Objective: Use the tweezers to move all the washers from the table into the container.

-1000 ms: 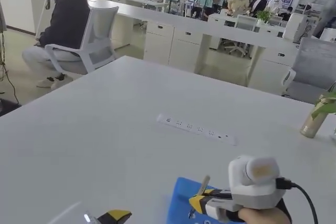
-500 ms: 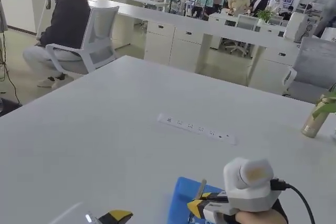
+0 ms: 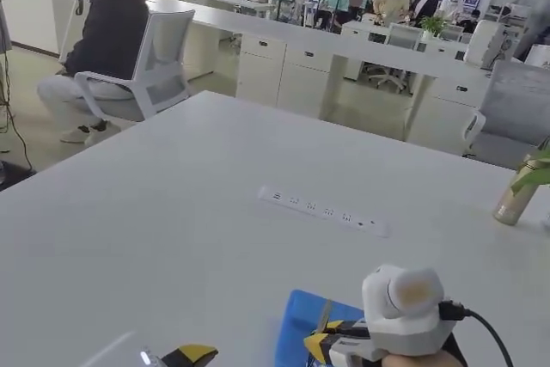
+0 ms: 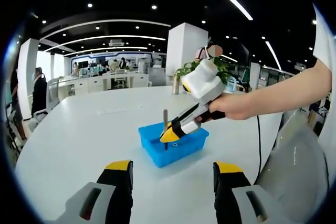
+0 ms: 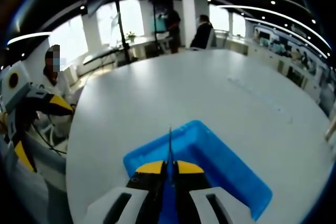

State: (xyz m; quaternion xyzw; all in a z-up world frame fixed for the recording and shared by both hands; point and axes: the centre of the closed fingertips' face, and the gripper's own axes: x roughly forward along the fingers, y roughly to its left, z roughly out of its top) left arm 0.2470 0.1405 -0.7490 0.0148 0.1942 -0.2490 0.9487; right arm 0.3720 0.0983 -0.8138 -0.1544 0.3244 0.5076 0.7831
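Step in hand: drop-off at the bin. The right gripper has its jaws pinched narrow on the thin metal tweezers, which stick out forward between the yellow tips. In the left gripper view the tweezers point down, tips inside the blue rectangular plastic container. The container sits on the near part of the white table, nearer than the white power strip.

The left gripper hangs near the container, on its left, jaws spread wide, holding nothing.

Where the washers are cannot be told: whether one sits between the tweezer tips is too small to see, same for the container floor (blur and fisheye don't help).

Likely next move:
- ease the squeeze so the tips part and anything held drops in
- lift straight up, clear of the container wall
- head camera is aimed far across the table, so it probably needs tilting down to find the next washer

Risk: tips catching the container rim on exit and dragging the container.
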